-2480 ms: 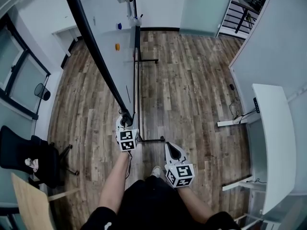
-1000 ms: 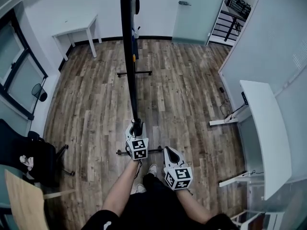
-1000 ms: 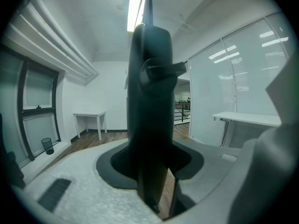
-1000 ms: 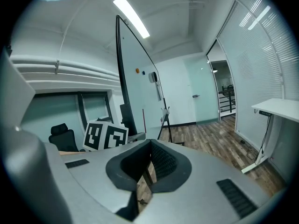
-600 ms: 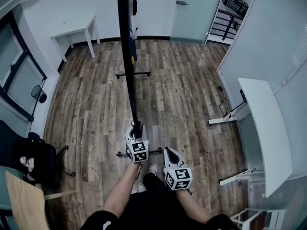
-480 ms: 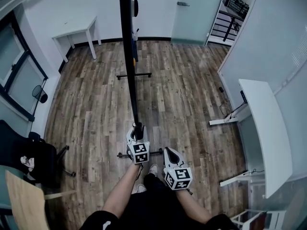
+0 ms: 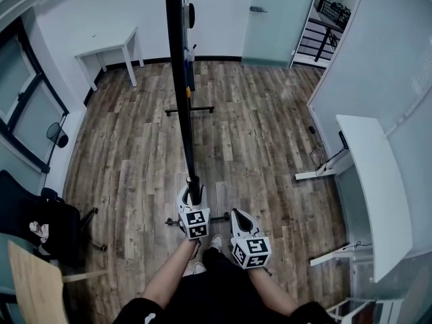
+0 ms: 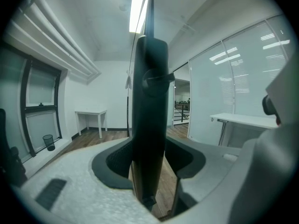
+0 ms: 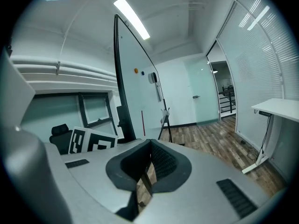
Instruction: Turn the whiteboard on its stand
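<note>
The whiteboard (image 7: 179, 79) appears edge-on in the head view, a thin black line running from the top of the picture down to my left gripper (image 7: 193, 196). Its stand's feet (image 7: 190, 110) rest on the wood floor. In the left gripper view the dark frame edge (image 8: 149, 125) stands upright between the jaws, which are opening; a gap shows beside it. My right gripper (image 7: 241, 216) hangs to the right of the board, shut and holding nothing. The right gripper view shows the board's white face (image 9: 135, 87) and the left gripper's marker cube (image 9: 91, 141).
A small white table (image 7: 111, 49) stands by the far wall. A long white desk (image 7: 378, 181) lines the right side. A black office chair (image 7: 40, 221) and a wooden panel (image 7: 40, 282) are at the left. A glass door (image 7: 277, 19) is ahead.
The board swung from a slant to edge-on. Over the last second my left gripper slid back toward me along the frame and its jaws widened. The right gripper stayed put.
</note>
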